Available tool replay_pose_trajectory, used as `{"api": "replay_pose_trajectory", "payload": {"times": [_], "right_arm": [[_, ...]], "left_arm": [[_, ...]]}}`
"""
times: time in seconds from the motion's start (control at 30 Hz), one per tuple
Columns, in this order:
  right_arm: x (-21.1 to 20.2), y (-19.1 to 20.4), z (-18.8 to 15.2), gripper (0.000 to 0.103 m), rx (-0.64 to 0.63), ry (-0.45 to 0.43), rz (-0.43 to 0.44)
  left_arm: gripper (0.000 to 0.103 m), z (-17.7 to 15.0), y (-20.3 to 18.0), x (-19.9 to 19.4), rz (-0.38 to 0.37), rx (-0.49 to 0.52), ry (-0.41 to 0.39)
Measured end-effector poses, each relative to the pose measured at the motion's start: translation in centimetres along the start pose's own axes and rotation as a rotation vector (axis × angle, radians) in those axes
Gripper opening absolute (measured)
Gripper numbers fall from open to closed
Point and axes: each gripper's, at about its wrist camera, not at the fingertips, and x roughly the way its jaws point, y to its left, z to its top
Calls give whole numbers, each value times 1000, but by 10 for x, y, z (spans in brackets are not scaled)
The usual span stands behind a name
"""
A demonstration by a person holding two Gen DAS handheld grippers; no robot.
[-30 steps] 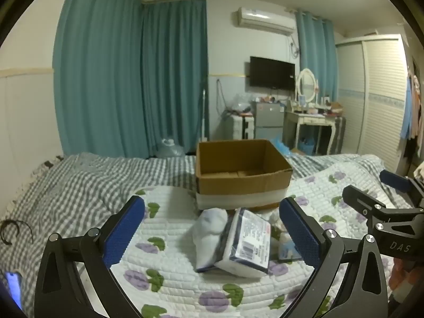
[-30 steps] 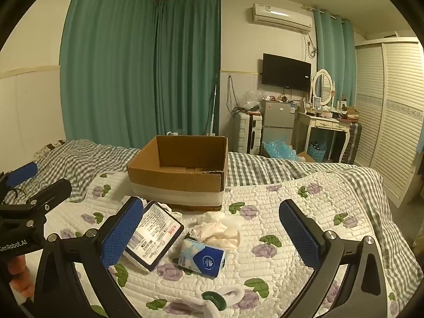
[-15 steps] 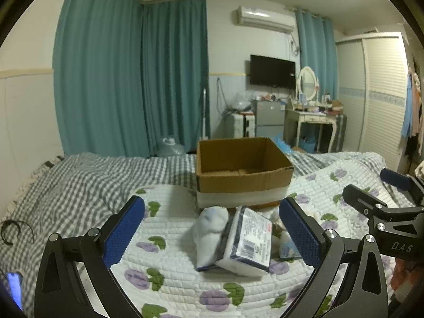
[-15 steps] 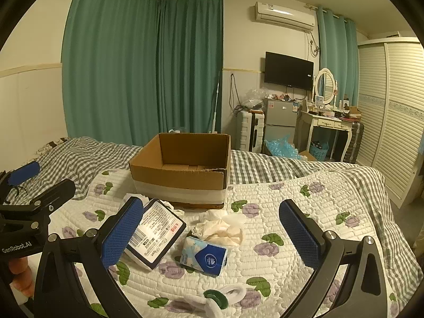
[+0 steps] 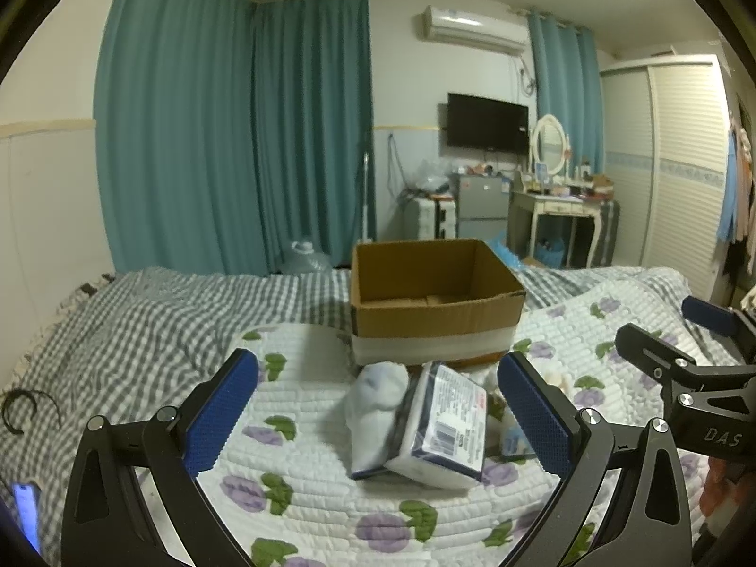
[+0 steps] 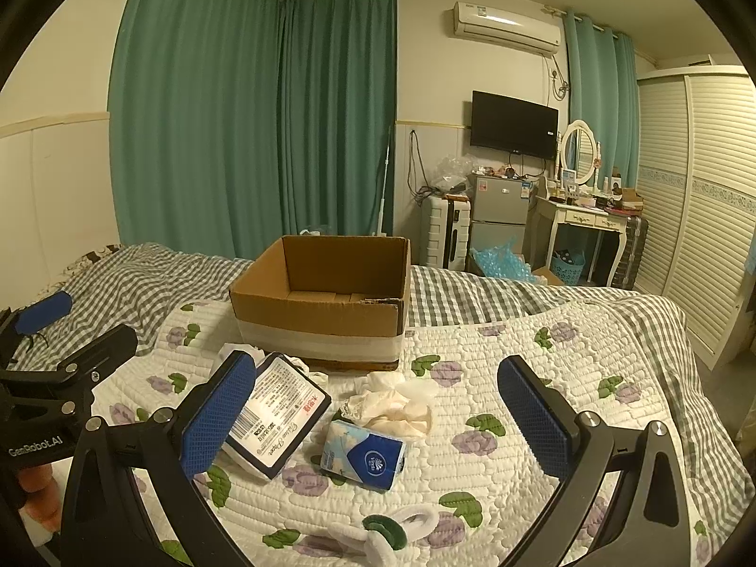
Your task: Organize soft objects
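An open, empty cardboard box stands on the quilted bed. In front of it lie a white rolled sock, a large tissue pack, a small blue tissue pack, a cream crumpled cloth and a white fluffy hair band. My left gripper is open and empty, hovering just short of the sock and large pack. My right gripper is open and empty above the small pack and cloth. Each gripper shows at the edge of the other's view.
The flowered quilt lies over a checked blanket. A black hair hoop and a phone lie at the left. Beyond the bed stand a suitcase, small fridge, dressing table and wardrobe.
Both grippers have drifted slightly forward toward the items and box. The objects have not moved, and both jaws stay open.
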Motion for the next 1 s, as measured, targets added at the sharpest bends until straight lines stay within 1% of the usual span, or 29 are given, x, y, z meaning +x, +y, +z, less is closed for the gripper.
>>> {"api": "replay_pose_trajectory", "payload": {"times": [1.0], "right_arm": [[1, -1, -1, 103, 1, 4, -1]], "left_arm": [[103, -1, -1, 0, 2, 9, 6]]}}
